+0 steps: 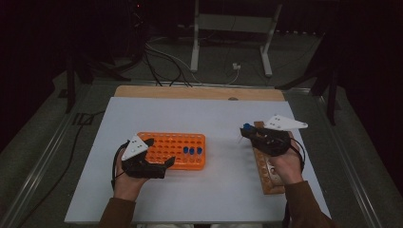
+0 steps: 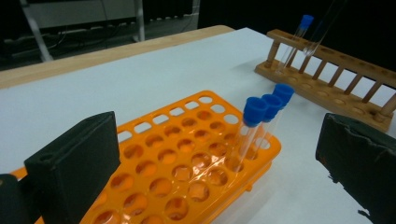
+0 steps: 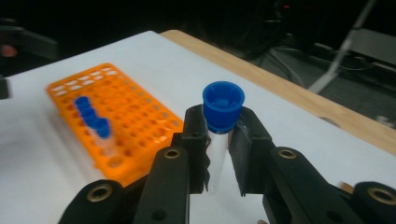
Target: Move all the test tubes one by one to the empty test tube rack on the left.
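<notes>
The right hand-held gripper (image 3: 219, 140) clamps a blue-capped test tube (image 3: 220, 122) just below its cap, lifted above the wooden rack (image 1: 267, 167), likely bound for the orange rack (image 1: 172, 150). The left hand-held gripper (image 1: 151, 159), jaws spread with nothing between them, rests at that rack's near end, probably to steady it on the bench (image 1: 218, 190).

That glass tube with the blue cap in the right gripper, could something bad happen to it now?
Maybe. The right gripper pinches the test tube just under its blue cap, so the slippery tube might slide out or tilt. Three capped tubes already stand close together in the orange rack, so lowering this one beside them could bump them. The left gripper sits open at the rack without gripping it, so a knock might shove the rack.
</notes>
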Available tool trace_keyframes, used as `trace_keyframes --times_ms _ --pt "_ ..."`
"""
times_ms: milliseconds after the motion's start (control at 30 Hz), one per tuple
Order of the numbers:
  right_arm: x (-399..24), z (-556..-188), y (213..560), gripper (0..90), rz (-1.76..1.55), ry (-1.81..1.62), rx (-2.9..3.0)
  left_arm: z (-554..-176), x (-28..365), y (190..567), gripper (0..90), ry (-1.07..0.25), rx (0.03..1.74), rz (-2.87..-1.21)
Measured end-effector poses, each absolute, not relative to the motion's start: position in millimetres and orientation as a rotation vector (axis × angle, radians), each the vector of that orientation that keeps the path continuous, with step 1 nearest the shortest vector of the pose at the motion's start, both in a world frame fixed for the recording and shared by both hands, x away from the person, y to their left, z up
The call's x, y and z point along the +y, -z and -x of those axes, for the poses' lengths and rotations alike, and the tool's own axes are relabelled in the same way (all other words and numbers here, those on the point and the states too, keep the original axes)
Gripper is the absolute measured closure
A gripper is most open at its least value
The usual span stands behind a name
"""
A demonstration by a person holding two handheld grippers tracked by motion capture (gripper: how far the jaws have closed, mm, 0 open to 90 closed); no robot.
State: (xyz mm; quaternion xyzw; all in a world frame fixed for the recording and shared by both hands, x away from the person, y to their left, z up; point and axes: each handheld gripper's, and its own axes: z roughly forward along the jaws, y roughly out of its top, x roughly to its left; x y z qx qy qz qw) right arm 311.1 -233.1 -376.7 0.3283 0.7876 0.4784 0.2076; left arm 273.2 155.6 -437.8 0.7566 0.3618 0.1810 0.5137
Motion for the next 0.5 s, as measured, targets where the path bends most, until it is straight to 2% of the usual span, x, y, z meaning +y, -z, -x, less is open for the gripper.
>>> trace_keyframes --times_ms 500 --pt "-190 -304 374 77.1 -0.812 -1.423 2.297 -276 131 431 0.7 -0.445 0.785 -1.793"
